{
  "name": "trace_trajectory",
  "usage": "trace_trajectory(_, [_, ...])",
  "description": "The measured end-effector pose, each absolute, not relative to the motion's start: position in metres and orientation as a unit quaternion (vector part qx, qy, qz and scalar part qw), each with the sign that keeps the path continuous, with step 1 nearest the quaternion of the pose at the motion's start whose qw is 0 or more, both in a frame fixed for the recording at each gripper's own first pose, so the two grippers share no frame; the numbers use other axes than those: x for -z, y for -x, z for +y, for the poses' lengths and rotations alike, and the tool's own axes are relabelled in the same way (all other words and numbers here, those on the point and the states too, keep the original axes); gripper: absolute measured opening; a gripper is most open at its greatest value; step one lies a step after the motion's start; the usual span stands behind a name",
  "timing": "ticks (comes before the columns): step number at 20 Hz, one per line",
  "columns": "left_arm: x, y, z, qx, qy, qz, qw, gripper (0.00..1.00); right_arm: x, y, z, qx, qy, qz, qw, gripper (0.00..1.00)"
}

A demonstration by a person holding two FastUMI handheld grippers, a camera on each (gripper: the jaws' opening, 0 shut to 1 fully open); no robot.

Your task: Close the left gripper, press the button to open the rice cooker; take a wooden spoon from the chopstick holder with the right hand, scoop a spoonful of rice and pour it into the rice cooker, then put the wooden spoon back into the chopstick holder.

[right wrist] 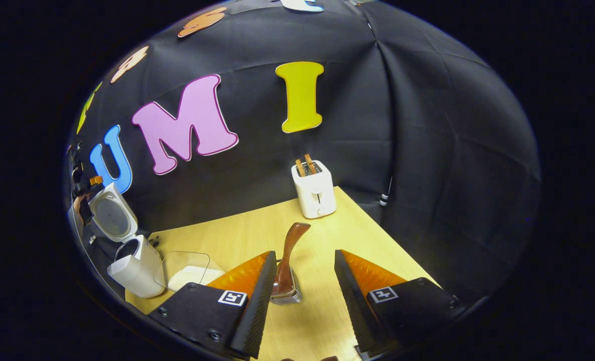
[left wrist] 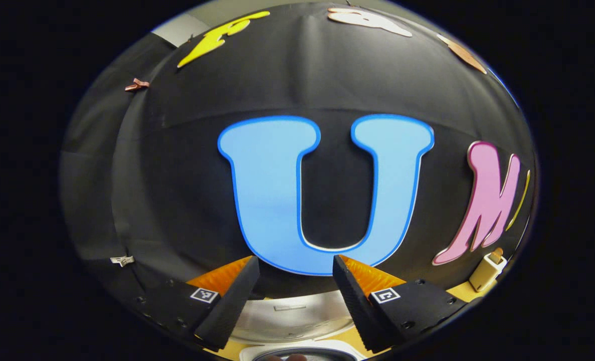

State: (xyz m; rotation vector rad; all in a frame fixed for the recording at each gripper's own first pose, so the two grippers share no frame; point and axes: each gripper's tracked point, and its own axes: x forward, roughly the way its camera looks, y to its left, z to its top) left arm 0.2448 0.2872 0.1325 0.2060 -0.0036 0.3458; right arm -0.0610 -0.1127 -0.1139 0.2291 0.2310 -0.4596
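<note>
Right hand-held gripper [right wrist: 305,281] is hanging open over the pale wood-grain desk [right wrist: 257,235], ridged fingers spread wide and gripping nothing. Between them, a bit closer to the one on the left of the right gripper view, the wooden spoon [right wrist: 289,250] is standing up out of the holder [right wrist: 286,293], a small ribbed metallic-looking cup. The spoon's handle is smooth, dark brown and curving at the top.

The rice cooker [right wrist: 134,268] is sitting at the desk's left edge, white and rounded, with its lid [right wrist: 112,215] standing open and showing a round grey inner plate. Just beside it there's a clear square container of white rice [right wrist: 192,276]. Back near the far edge a boxy white toaster [right wrist: 315,190] is holding two brown slices.

Left hand-held gripper [left wrist: 296,296] is also open, fingers well apart and empty, pointing at the black cloth wall. Below its fingers you can see a curved shiny white surface [left wrist: 292,316], looks like the cooker, can't say for sure.
</note>
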Motion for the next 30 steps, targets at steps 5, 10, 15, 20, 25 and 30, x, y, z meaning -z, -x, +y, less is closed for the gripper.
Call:
trace_trajectory(5, [-0.112, -0.230, 0.281, -0.182, -0.094, 0.025, 0.978, 0.98, 0.106, 0.060, -0.115, 0.232, -0.109, 0.108, 0.961, 0.73])
trace_trajectory(10, [-0.086, -0.184, 0.253, -0.182, -0.092, 0.024, 0.979, 0.99, 0.105, 0.040, -0.112, 0.215, -0.101, 0.104, 0.966, 0.73])
trace_trajectory(15, [-0.035, -0.133, 0.226, -0.191, -0.082, 0.036, 0.977, 0.99, 0.106, 0.028, -0.116, 0.205, -0.108, 0.109, 0.967, 0.73])
trace_trajectory(20, [0.020, -0.101, 0.212, -0.199, -0.072, 0.058, 0.976, 0.99, 0.108, 0.026, -0.126, 0.206, -0.105, 0.112, 0.966, 0.73])
trace_trajectory(25, [0.072, -0.086, 0.214, -0.212, -0.059, 0.106, 0.970, 0.98, 0.110, 0.024, -0.127, 0.204, -0.107, 0.119, 0.966, 0.73])
trace_trajectory(30, [0.105, -0.083, 0.218, -0.218, -0.055, 0.143, 0.964, 0.99, 0.109, 0.021, -0.123, 0.197, -0.105, 0.120, 0.967, 0.73])
